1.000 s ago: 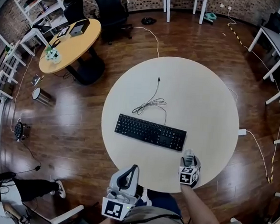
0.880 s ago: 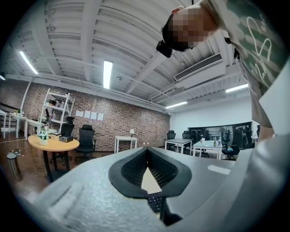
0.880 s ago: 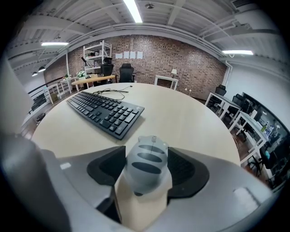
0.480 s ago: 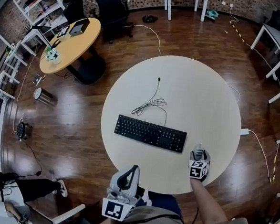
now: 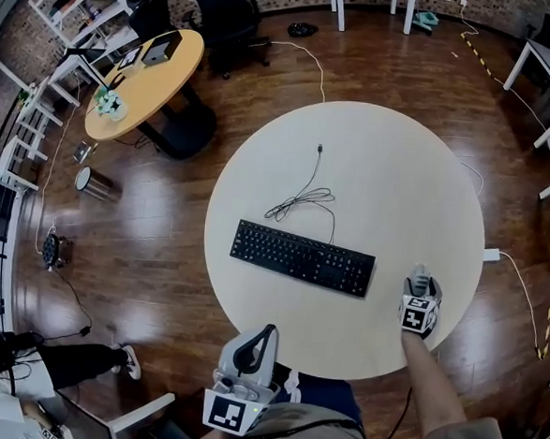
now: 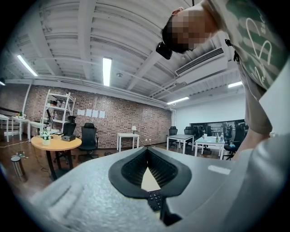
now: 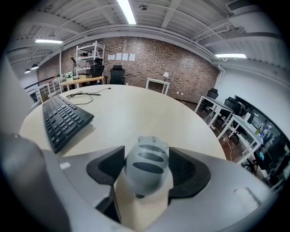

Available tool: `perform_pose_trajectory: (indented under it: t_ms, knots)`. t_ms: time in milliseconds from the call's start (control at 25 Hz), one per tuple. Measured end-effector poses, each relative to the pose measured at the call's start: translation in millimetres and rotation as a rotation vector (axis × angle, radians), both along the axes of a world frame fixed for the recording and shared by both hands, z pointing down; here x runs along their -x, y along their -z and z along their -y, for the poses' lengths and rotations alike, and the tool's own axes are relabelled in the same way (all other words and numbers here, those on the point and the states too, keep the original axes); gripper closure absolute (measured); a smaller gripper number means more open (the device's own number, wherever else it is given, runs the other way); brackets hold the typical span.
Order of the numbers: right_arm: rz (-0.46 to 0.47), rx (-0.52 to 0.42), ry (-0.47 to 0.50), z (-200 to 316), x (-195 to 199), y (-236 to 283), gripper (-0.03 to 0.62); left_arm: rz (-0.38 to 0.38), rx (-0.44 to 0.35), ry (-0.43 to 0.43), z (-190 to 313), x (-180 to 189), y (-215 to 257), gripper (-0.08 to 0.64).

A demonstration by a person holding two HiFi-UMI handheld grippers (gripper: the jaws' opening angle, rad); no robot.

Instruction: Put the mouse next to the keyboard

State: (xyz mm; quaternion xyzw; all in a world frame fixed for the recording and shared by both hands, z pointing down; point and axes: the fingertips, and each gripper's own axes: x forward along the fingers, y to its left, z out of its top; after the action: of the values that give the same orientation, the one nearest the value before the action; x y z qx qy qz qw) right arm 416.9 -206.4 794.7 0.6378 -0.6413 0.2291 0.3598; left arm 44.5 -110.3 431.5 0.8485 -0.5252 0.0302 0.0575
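Observation:
A grey mouse (image 7: 146, 166) with dark stripes sits between the jaws of my right gripper (image 7: 146, 156), which is shut on it. In the head view this gripper (image 5: 420, 288) holds the mouse (image 5: 420, 274) low over the round table (image 5: 400, 176), just right of the black keyboard (image 5: 302, 257) and a little nearer to me. Whether the mouse touches the tabletop I cannot tell. The keyboard (image 7: 63, 118) lies to the left in the right gripper view. My left gripper (image 5: 263, 335) hangs at the table's near edge, shut and empty; its pads (image 6: 136, 170) meet at the tips.
The keyboard's cable (image 5: 302, 202) lies coiled on the table behind the keyboard. Bare tabletop lies to the right of the keyboard. A second round table (image 5: 144, 83), office chairs (image 5: 223, 18) and shelves (image 5: 74, 3) stand farther off on the wooden floor.
My right gripper has carried the mouse rightward along the table's near side, from below the keyboard's right end to beside it. The left gripper has stayed put.

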Motion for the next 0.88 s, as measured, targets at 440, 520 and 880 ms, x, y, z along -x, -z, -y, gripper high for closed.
perform_pose_trajectory:
  t_ms: [440, 520, 880]
  knots:
    - [-0.019, -0.013, -0.046, 23, -47, -3, 0.286, 0.014, 0.011, 0.026, -2, -5, -2, 0.558]
    - [-0.023, -0.026, -0.047, 25, -55, -6, 0.285, 0.018, 0.009, 0.028, -5, -7, -4, 0.558]
    - [-0.034, -0.065, -0.071, 33, -71, -2, 0.282, 0.003, -0.002, 0.036, -12, -9, -1, 0.558]
